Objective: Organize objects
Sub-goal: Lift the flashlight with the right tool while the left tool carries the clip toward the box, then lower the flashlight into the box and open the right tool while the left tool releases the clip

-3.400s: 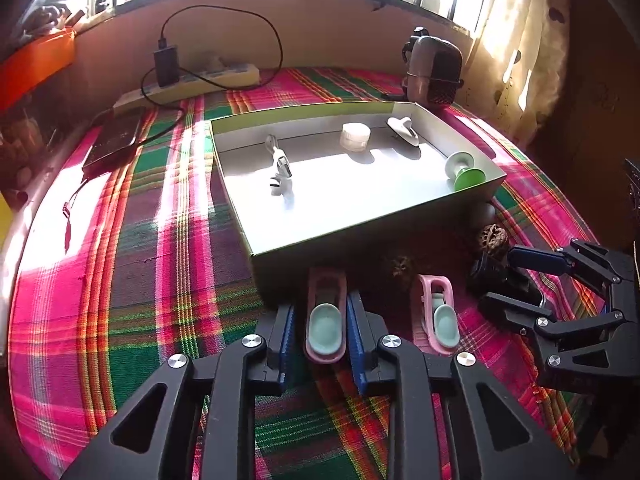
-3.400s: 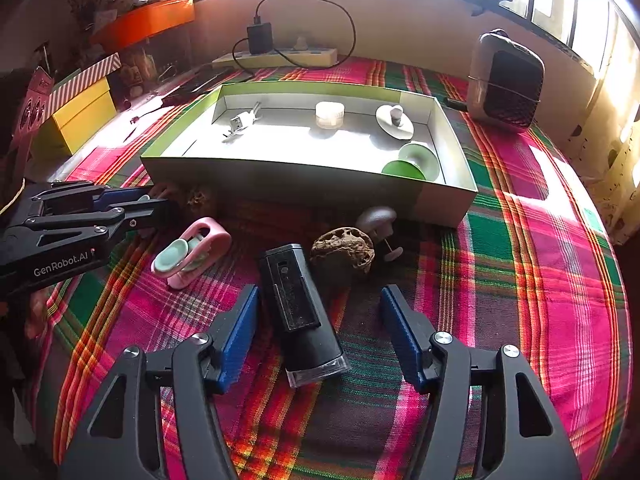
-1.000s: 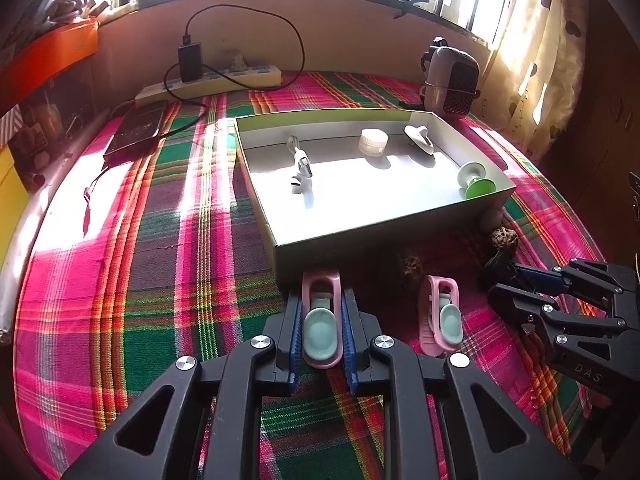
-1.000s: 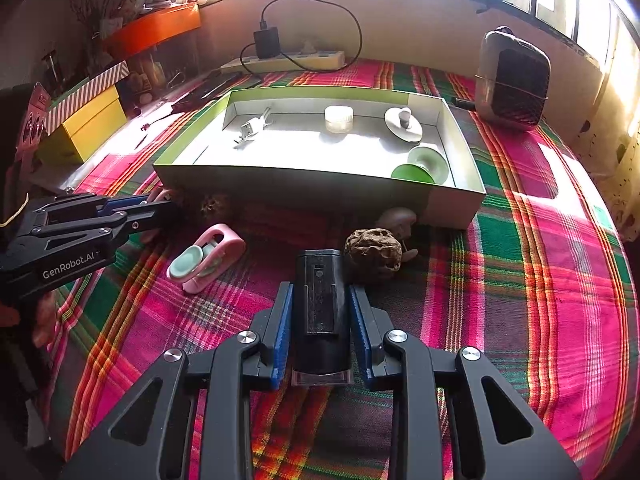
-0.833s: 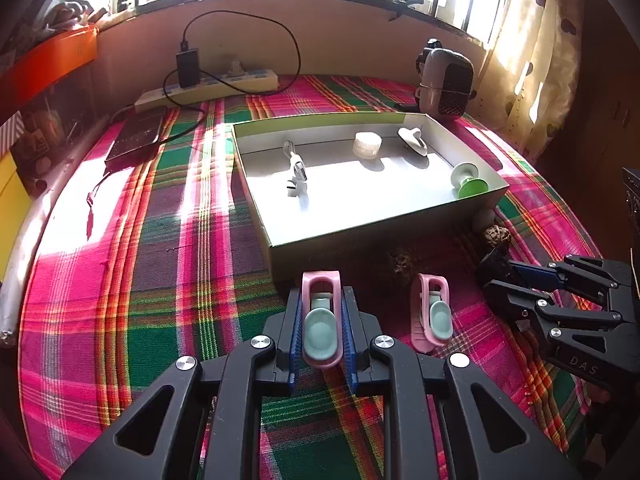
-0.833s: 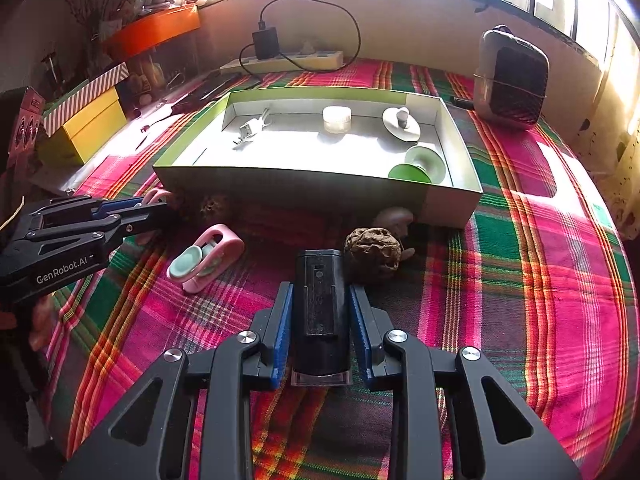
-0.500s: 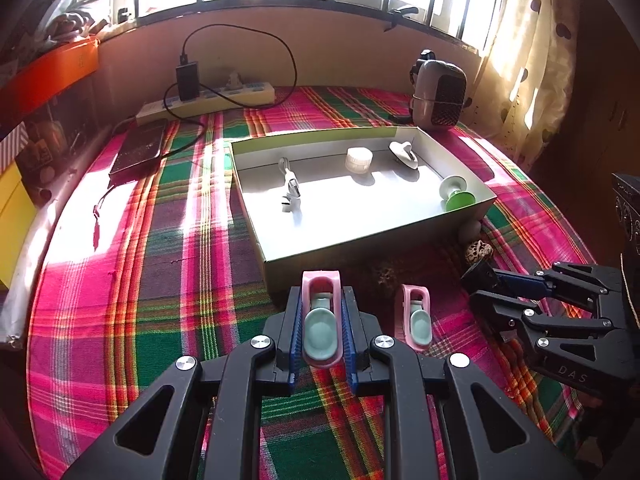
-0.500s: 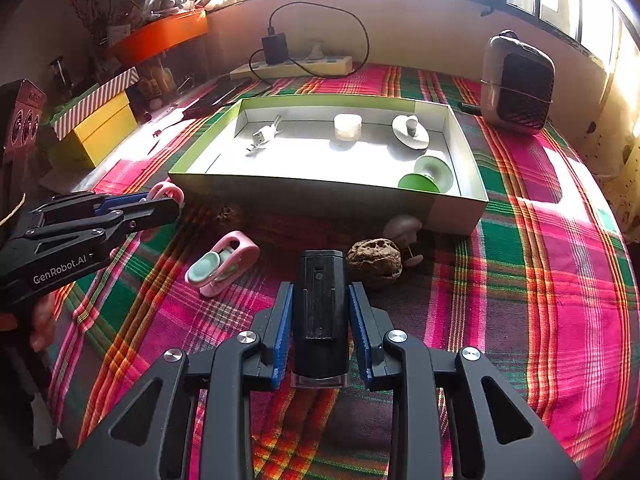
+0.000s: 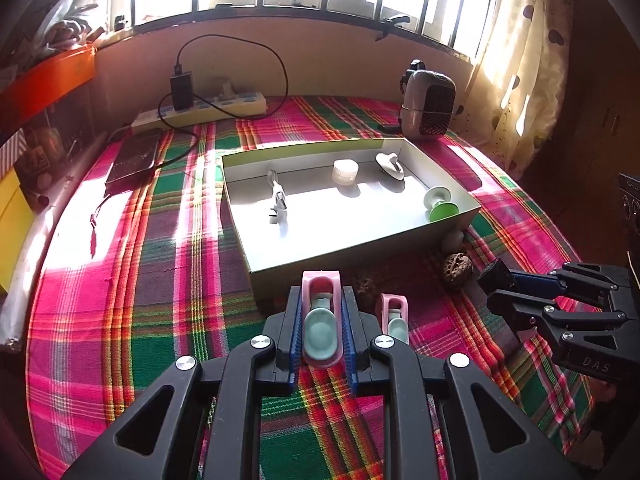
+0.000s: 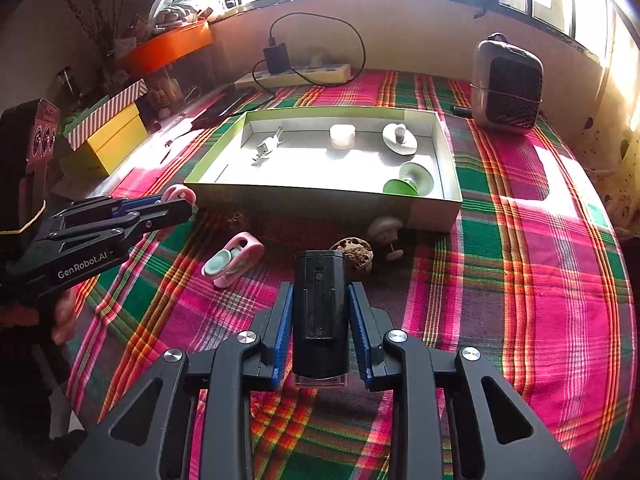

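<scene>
A woven plaid cloth [image 9: 152,264] is covering the desk, its weave looking matt and slightly ribbed. The tray [image 9: 344,248] is showing smooth card walls and a pale floor glaring in sunlight. The pink clip [image 9: 321,320] in the lower centre is looking like glossy plastic, the black device [image 10: 320,300] like matt plastic. The walnut [image 10: 354,254] is looking rough and wrinkled. Both tools are showing matt black plastic, with shiny metal screws.

Left gripper [image 9: 321,324] clamped on pink clip [image 9: 321,316], right gripper [image 10: 320,320] gripping black device [image 10: 320,304]
</scene>
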A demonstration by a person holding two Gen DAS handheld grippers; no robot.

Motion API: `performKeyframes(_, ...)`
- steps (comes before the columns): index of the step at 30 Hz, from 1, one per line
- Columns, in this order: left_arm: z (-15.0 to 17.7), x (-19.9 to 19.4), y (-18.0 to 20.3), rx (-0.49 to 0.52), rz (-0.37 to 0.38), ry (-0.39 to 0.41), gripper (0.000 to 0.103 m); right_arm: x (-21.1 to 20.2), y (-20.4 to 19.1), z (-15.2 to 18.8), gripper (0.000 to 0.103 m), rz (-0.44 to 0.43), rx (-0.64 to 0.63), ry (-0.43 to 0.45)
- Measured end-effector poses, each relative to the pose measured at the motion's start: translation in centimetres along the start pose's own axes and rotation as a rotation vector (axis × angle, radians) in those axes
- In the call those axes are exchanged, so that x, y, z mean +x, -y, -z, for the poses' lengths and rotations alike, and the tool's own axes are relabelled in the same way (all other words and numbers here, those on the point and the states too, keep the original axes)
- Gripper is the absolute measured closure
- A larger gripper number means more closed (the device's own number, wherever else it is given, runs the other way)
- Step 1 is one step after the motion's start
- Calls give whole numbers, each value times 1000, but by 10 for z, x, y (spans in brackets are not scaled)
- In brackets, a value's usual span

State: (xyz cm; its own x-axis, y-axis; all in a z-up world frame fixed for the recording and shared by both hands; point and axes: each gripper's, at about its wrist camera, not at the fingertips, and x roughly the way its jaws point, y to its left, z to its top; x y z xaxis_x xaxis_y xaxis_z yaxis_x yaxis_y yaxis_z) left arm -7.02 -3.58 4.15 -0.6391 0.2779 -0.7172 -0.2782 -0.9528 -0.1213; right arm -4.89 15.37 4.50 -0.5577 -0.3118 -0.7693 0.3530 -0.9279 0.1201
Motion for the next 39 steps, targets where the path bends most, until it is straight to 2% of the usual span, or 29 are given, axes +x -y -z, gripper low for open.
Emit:
performKeyframes(19, -27, 8, -3, -23, -4, 6, 87, 6, 18, -50, 74, -12, 40, 24)
performKeyframes(26, -39, 19, -2, -38, -4, 3, 87, 25, 16, -79, 74, -16, 37, 22)
performKeyframes(39, -50, 49, -10, -66, -29, -27, 87, 76, 10, -128, 74, -78, 50, -12)
